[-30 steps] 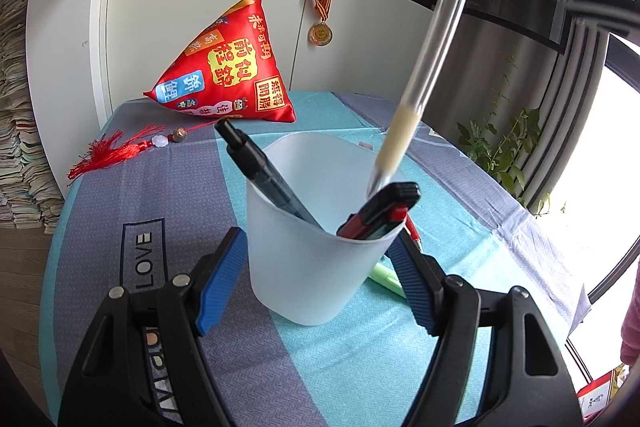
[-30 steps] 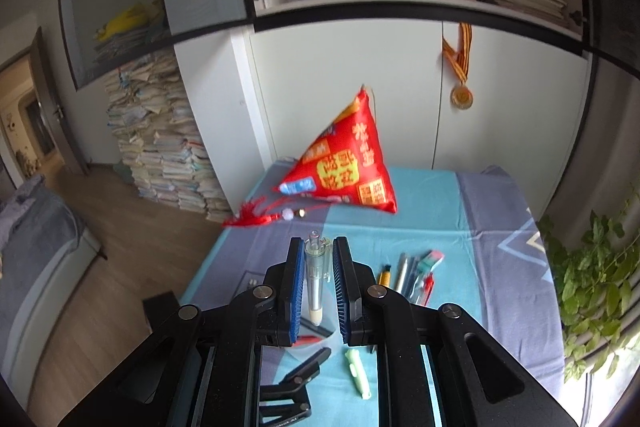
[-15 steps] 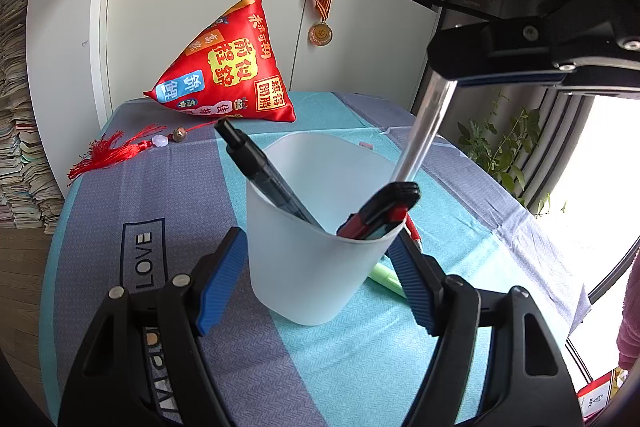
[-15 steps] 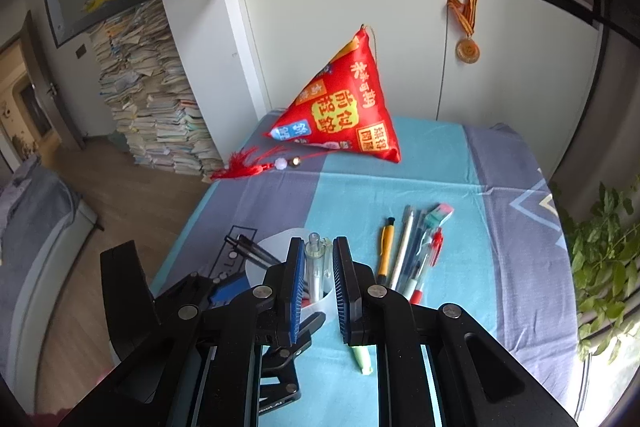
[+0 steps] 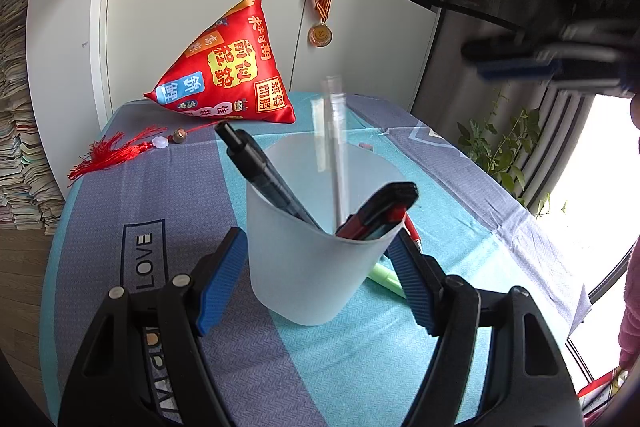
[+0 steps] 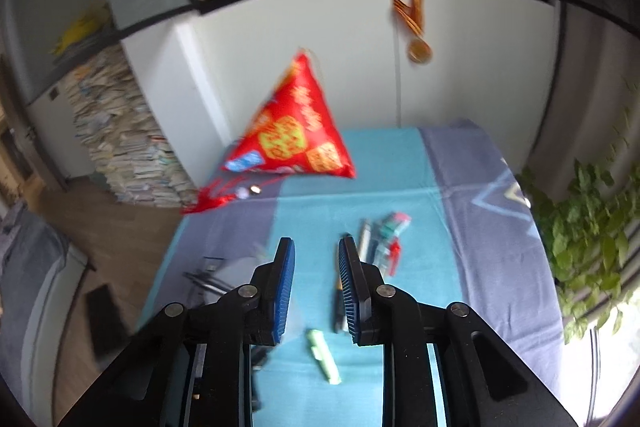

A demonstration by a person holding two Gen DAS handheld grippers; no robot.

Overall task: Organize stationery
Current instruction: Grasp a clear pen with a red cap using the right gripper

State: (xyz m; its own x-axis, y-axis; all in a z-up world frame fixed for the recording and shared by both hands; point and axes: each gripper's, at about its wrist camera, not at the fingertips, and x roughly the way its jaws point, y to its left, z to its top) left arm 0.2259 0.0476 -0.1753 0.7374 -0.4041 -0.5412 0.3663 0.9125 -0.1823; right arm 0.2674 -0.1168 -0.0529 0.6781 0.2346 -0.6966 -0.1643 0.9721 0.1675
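Observation:
My left gripper [image 5: 316, 239] is shut on a translucent white cup [image 5: 304, 267], one blue pad on each side. In the cup stand a black pen [image 5: 260, 171], a red and black pen [image 5: 376, 211] and a clear pen [image 5: 334, 147], which is blurred and free of any grip. My right gripper [image 6: 316, 243] hangs above the table with its jaws opening and nothing between them; it shows blurred at the left wrist view's upper right [image 5: 540, 63]. A green highlighter [image 6: 324, 355] lies below it, and several pens [image 6: 380, 243] lie beyond.
A red triangular cushion [image 5: 228, 71] with a red tassel [image 5: 108, 155] sits at the table's far end. A medal [image 5: 320, 35] hangs on the white cabinet. A plant [image 6: 592, 227] stands to the right, stacked books [image 6: 120, 147] to the left. A pink sleeve [image 5: 632, 307] shows at the right edge.
The right gripper lowered the clear pen into the cup, opened and let it go, then drew away to the right. The left gripper and the cup stayed still.

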